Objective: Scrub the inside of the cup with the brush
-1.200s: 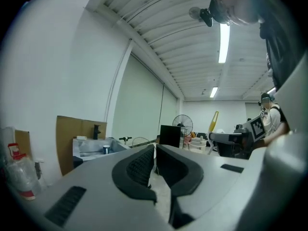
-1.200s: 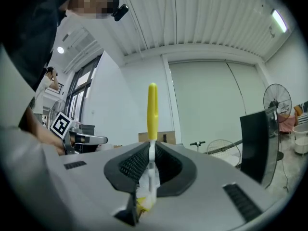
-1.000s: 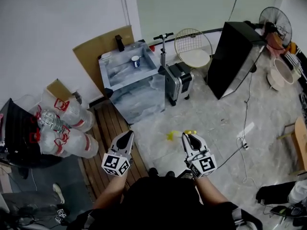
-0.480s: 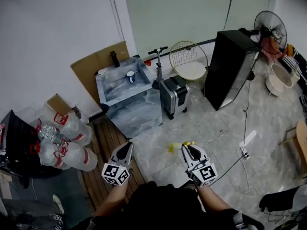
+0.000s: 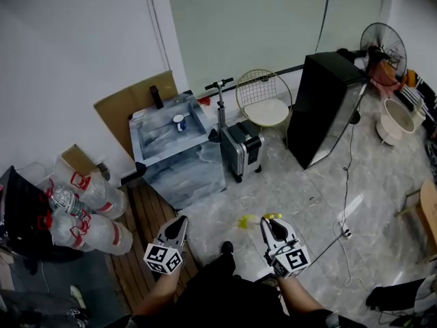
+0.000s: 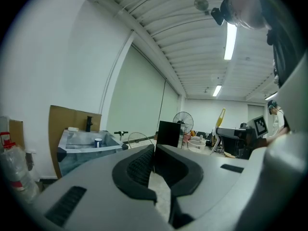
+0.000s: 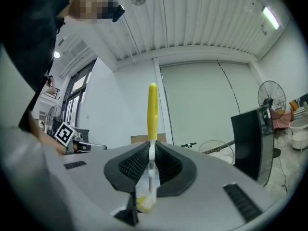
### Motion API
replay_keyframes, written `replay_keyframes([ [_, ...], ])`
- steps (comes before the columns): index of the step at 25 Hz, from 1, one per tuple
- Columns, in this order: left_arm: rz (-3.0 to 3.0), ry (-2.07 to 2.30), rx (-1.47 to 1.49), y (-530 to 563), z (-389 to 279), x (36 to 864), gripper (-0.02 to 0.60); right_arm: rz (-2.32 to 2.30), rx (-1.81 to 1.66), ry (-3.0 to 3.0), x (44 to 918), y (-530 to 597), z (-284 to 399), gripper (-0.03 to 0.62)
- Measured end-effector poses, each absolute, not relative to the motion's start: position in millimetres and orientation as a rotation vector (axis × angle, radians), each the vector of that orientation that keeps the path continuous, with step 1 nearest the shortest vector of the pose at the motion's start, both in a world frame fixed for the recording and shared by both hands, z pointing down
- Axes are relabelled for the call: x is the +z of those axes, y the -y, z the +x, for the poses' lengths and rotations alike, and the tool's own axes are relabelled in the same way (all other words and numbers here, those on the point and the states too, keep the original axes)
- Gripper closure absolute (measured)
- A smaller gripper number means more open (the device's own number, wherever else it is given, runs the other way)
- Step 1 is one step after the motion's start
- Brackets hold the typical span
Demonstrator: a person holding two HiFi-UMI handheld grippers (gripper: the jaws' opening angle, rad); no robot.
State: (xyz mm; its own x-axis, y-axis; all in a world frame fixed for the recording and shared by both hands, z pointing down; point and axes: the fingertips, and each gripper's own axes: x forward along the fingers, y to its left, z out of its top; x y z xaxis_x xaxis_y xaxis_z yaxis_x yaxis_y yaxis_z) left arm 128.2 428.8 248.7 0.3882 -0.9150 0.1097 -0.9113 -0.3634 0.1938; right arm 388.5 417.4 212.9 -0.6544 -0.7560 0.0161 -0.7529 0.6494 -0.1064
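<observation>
Marbled sink [image 5: 166,137] farther off, right claw [image 7: 151,159] pinching slim yellow brush [image 7: 152,110], left claw [image 6: 154,154] closed

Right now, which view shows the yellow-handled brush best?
Right gripper view: the yellow-handled brush stands clamped between the fingers of the right gripper, handle upright and close. Head view shows only yellow bits past that gripper's tips; left gripper view, a small distant yellow stick.

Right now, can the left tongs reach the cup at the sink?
Probably not without walking over: the cup stands at the sink, far ahead of the left tongs, across the room.
</observation>
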Motion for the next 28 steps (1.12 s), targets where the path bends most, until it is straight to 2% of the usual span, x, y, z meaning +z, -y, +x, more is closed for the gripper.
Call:
replay_keyframes([
  [9,2.438,1.637,-0.057,-344.9,134.5,267.7,0.554,-1.326,-0.121,-2.843,219.4,-346.2,396.2,0.549],
  [22,2.465,1.623,-0.118,-185.4,124.3,257.2,0.554,-1.293,-0.03,-2.898,200.2,-175.9,375.5,0.549],
  [28,2.441,1.615,-0.137,-131.9,141.2,268.1,0.554,-1.25,-0.078,-2.894,200.9,-122.1,371.8,0.549],
])
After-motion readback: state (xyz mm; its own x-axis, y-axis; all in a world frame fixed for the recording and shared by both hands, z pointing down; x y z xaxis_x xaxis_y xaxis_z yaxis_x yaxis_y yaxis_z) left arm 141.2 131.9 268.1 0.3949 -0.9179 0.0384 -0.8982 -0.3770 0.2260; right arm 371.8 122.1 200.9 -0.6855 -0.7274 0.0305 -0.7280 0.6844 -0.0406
